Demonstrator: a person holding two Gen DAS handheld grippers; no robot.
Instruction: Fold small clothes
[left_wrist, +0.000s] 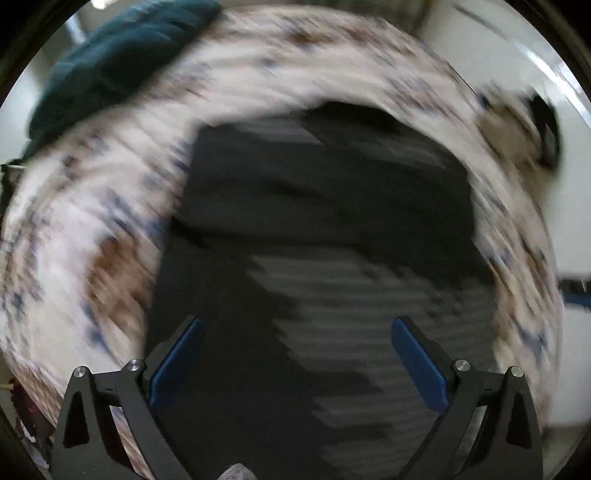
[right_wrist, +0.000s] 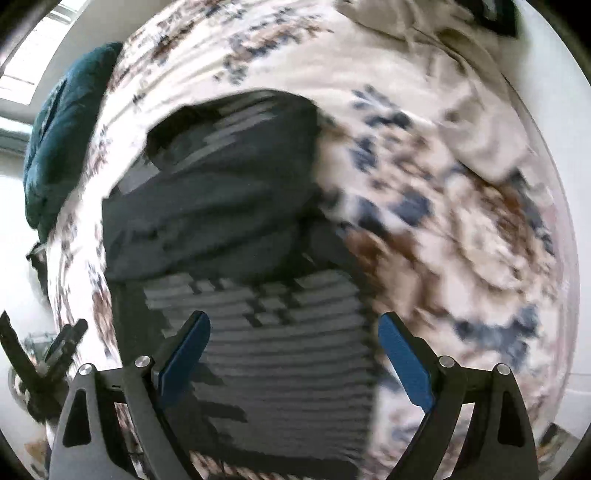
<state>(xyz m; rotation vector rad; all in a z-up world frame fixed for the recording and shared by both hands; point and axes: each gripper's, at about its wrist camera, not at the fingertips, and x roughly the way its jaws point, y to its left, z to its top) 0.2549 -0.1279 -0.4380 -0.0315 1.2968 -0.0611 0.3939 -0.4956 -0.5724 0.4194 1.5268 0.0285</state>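
Observation:
A dark garment with a grey striped panel (left_wrist: 325, 229) lies folded on a floral bed cover (left_wrist: 92, 206). It also shows in the right wrist view (right_wrist: 221, 206), its striped part nearest the camera. My left gripper (left_wrist: 297, 325) is open and empty above the garment's near part. My right gripper (right_wrist: 293, 321) is open and empty over the striped panel. Both views are blurred by motion.
A dark teal cushion (left_wrist: 118, 62) lies at the far left of the bed, also seen in the right wrist view (right_wrist: 62, 125). A beige garment (right_wrist: 461, 103) lies crumpled at the far right. The left gripper's arm (right_wrist: 44, 365) shows at the lower left.

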